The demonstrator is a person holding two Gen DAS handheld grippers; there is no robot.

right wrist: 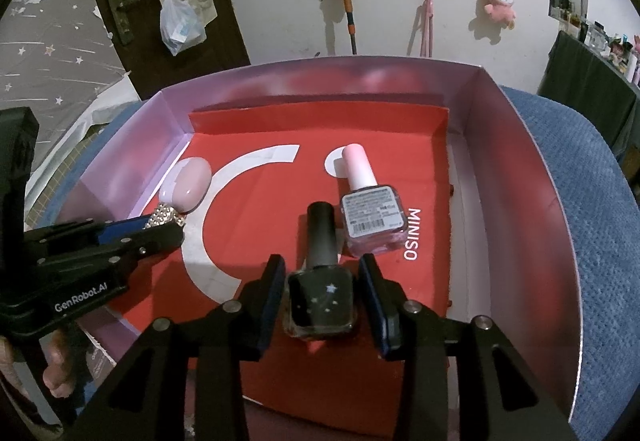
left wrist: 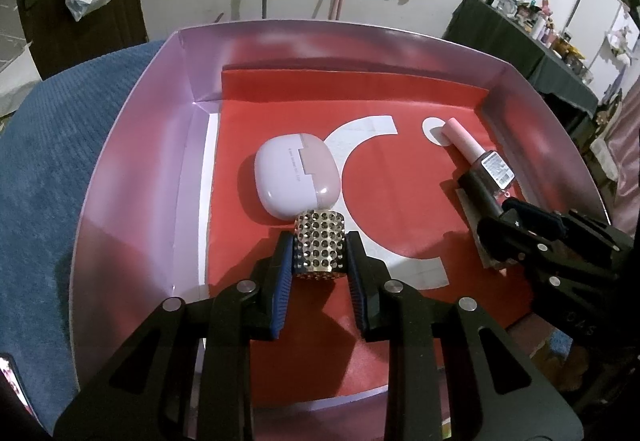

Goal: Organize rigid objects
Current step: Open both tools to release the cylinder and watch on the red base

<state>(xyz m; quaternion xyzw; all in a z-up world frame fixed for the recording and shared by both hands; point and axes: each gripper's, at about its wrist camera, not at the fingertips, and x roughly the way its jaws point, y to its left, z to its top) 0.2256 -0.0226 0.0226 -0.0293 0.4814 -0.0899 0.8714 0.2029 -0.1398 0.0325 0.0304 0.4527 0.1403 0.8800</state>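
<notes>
Left claw (left wrist: 320,253) clenched on studded gold cylinder (left wrist: 319,243), lower centre of left view, inside pink box (left wrist: 132,161) on red liner (left wrist: 400,193); lilac earbud case (left wrist: 298,175) touching cylinder's far end; right claw (right wrist: 322,291) released, fingers either side of black polish bottle (right wrist: 320,293), small gaps visible; pink polish bottle (right wrist: 370,215) just beside, upper right of it; blue cloth (right wrist: 592,201) under box.

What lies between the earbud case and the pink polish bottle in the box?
Only bare red liner with its white C print separates the earbud case from the pink polish bottle; the left wrist view shows it.
</notes>
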